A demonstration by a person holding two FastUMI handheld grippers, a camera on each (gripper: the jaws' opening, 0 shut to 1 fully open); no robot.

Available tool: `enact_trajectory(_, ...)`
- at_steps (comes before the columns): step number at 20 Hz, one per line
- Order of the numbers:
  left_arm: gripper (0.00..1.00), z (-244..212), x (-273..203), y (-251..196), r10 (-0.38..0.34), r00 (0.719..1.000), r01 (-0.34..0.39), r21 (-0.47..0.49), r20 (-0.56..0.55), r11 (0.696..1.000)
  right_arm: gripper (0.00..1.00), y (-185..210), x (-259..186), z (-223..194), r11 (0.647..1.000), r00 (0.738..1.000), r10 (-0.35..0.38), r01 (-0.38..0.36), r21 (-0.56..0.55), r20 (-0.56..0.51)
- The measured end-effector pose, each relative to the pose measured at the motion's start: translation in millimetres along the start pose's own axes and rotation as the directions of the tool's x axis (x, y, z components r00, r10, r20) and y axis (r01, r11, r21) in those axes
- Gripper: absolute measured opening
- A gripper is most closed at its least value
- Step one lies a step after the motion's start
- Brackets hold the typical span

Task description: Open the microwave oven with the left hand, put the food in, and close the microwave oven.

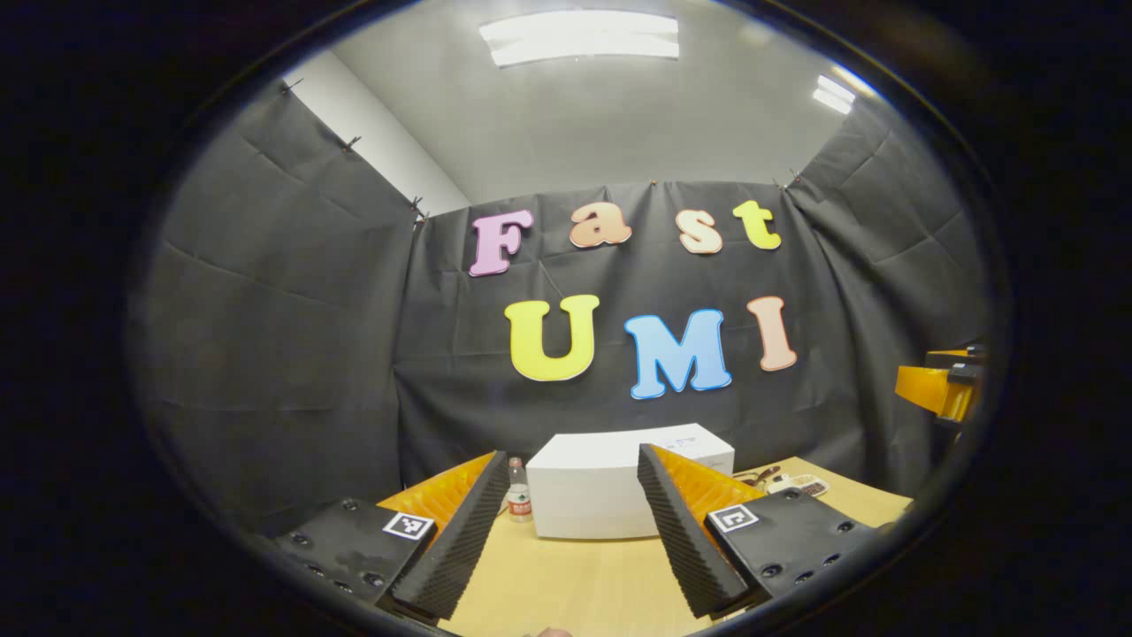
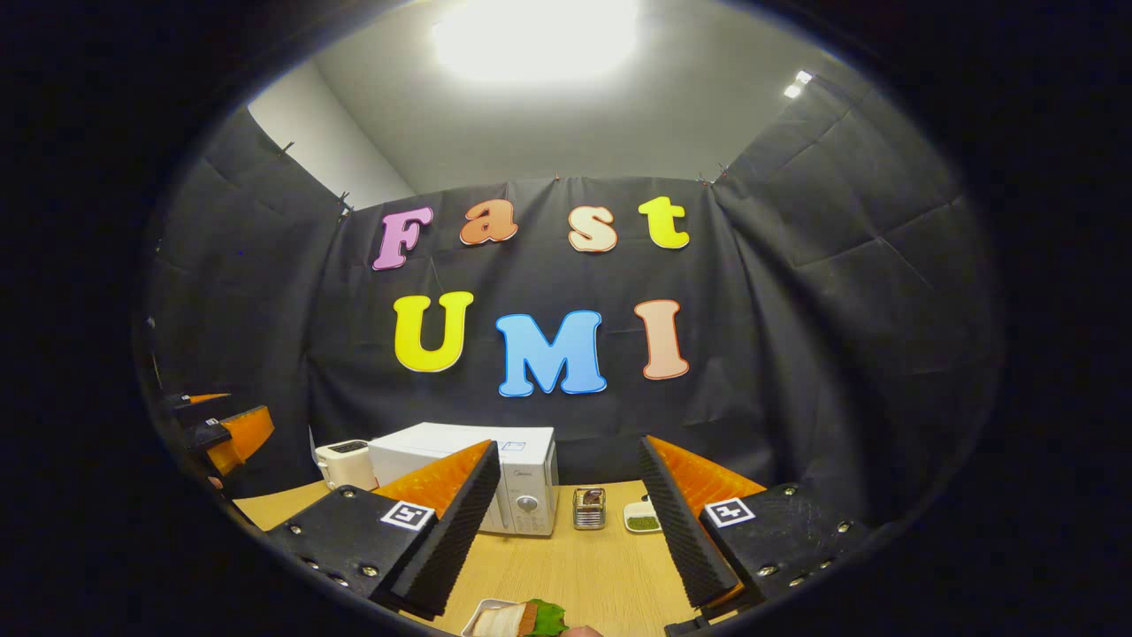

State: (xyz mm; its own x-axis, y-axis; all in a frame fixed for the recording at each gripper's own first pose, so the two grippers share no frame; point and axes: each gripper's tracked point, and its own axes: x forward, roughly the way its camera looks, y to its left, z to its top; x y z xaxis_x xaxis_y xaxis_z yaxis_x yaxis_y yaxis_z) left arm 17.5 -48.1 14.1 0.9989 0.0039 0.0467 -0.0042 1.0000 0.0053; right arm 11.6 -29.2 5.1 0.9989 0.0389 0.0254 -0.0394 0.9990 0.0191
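Left gripper (image 1: pixel 570 531) and right gripper (image 2: pixel 570 531), jaws spread, nothing held. Microwave (image 2: pixel 522 487), door closed, at the table's (image 2: pixel 601 566) far edge; food (image 2: pixel 522 619) at its near edge.

Black cloth walls (image 1: pixel 292 354) surround a wooden worktop (image 1: pixel 575 575); a ceiling light (image 1: pixel 579 37) glows at 12 o'clock.

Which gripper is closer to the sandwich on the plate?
Right. The sandwich lies on the table just below the right gripper. The left gripper faces the microwave, further over.
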Motion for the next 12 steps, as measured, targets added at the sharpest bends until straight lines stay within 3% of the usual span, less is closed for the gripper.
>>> enact_trajectory(8,0.93,-13.6,51.1,-53.2,-0.058,0.998,0.058,-0.048,0.006,0.997,0.95,-19.3,3.8,-0.1,1.0,1.0,-0.008,0.008,-0.018,0.011)
enact_trajectory(9,1.0,-15.6,60.6,-59.9,-0.07,0.997,0.07,-0.045,0.012,0.997,0.95,-19.7,7.3,-0.3,1.0,1.0,-0.014,0.014,-0.016,0.01)
enact_trajectory(12,1.0,-29.1,95.6,-79.4,-0.113,0.994,0.113,-0.023,0.012,0.993,0.95,-20.2,18.3,-2.3,0.999,0.999,-0.042,0.042,-0.006,0.002)
